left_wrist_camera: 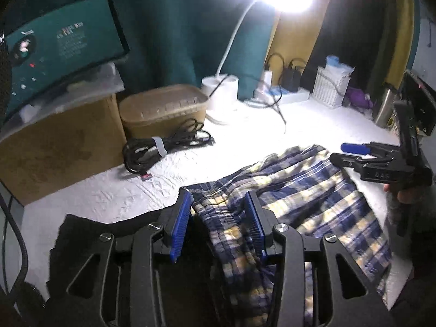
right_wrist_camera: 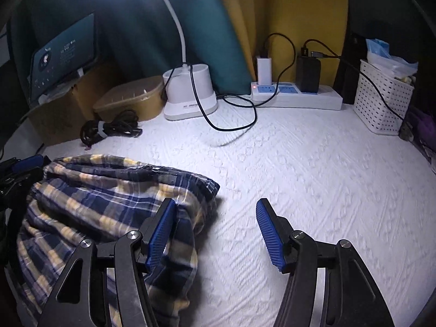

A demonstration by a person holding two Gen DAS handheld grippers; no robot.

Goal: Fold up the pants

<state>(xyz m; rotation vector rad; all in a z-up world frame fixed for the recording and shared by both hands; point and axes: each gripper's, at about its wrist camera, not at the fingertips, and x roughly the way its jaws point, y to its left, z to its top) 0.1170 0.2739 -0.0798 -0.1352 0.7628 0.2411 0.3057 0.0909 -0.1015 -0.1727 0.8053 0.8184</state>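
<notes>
The plaid pants, checked in navy, cream and yellow, lie bunched on a white textured cloth that covers the work surface. In the left wrist view the garment's long axis runs diagonally, from the lower centre of the frame up toward the right; one end falls over the near edge of the surface beneath the camera, the other lies flat under the lamp's glare. Which end is the waistband cannot be told.

The left gripper stands over the near part of the pants, its blue-padded fingers partly spread, with a ridge of plaid cloth between them; whether the pads press that cloth cannot be told. The right gripper has its fingers spread wide over bare white cloth, nothing between them; its left pad lies against the garment's right edge. A hand holds that gripper, seen at the right of the left wrist view.

Beyond the pants: a coiled black cable, a tan lidded tub, a cardboard box bearing a lit screen, a white desk lamp, a power strip with two chargers, and a white lattice basket.
</notes>
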